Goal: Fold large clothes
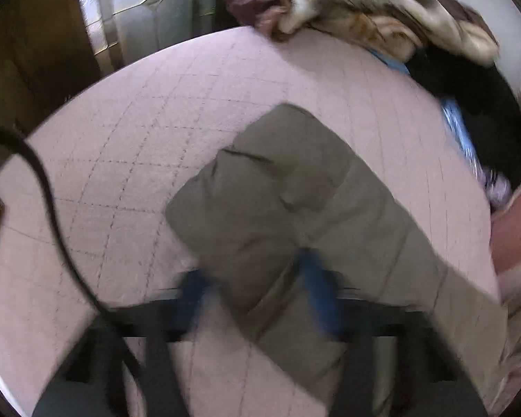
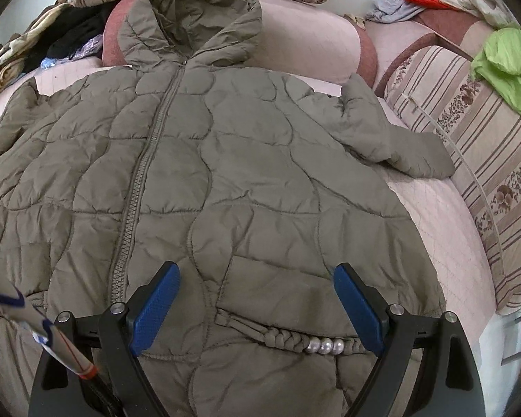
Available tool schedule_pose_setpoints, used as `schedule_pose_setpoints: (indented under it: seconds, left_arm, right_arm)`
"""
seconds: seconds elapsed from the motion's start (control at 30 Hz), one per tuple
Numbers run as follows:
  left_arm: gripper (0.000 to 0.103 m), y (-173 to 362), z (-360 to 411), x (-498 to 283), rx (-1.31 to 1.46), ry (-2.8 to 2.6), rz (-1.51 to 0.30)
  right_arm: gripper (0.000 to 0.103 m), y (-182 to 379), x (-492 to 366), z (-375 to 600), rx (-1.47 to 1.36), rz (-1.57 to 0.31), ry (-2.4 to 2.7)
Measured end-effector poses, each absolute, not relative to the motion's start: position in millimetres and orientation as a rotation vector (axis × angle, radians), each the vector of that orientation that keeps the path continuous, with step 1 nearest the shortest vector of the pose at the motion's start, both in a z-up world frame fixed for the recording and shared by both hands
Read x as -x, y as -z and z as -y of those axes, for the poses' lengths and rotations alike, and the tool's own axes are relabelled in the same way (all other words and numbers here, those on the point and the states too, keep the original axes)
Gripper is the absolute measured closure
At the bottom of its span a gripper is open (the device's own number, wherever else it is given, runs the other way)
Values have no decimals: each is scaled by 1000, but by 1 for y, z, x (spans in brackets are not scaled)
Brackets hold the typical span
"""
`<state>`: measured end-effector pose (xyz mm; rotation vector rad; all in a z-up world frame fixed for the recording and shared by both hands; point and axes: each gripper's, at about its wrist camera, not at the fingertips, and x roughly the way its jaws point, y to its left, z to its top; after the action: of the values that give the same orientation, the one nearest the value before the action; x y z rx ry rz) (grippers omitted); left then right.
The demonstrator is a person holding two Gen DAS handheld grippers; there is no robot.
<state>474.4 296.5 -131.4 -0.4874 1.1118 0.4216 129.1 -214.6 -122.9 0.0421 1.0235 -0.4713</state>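
An olive quilted jacket (image 2: 205,173) is spread front-up on a pale pink bed cover (image 2: 444,229), its hood on the side far from the right gripper (image 2: 257,305). That gripper's blue fingers (image 2: 156,309) are held wide apart, with the pocket and its braided, pearl-beaded cord (image 2: 305,344) seen between them. In the blurred left wrist view, a sleeve (image 1: 295,208) is clamped between the fingers of the left gripper (image 1: 260,278), extending forward beyond them.

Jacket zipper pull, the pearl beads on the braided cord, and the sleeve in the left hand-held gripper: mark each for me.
zipper pull (image 2: 183,65), right wrist view, small metal tab at the collar.
pearl beads (image 2: 326,345), right wrist view, middle bead.
sleeve (image 1: 281,191), left wrist view, quilted cuff end.
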Motion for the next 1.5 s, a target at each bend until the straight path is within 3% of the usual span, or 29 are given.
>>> schedule_pose_setpoints:
  seconds: [0.17, 0.4, 0.53, 0.73, 0.93, 1.1, 1.2, 1.5]
  left_arm:
    - [89, 77, -250, -451, 421, -323, -1039]
    - [91, -9, -115, -390, 361, 88, -945]
    - [91, -12, -37, -350, 334, 272, -973]
    - [90, 48, 58, -288, 225, 413, -1086]
    - [72, 101, 100, -234, 21, 379, -1172]
    - [52, 73, 84, -181, -12, 406, -1089]
    - [45, 46, 72, -151, -76, 340, -986]
    - [42, 21, 8, -97, -24, 165, -901]
  right_arm:
    - [21, 111, -121, 220, -69, -994, 433]
    - [22, 89, -98, 233, -142, -928, 422]
    - [22, 79, -81, 240, -160, -905, 430]
    - [22, 75, -60, 261, -203, -901, 455]
    - [21, 74, -55, 276, -238, -921, 433]
    - [18, 73, -74, 279, -289, -937, 349]
    - [16, 82, -99, 277, -372, -951, 240]
    - [15, 133, -207, 224, -567, -1038, -32]
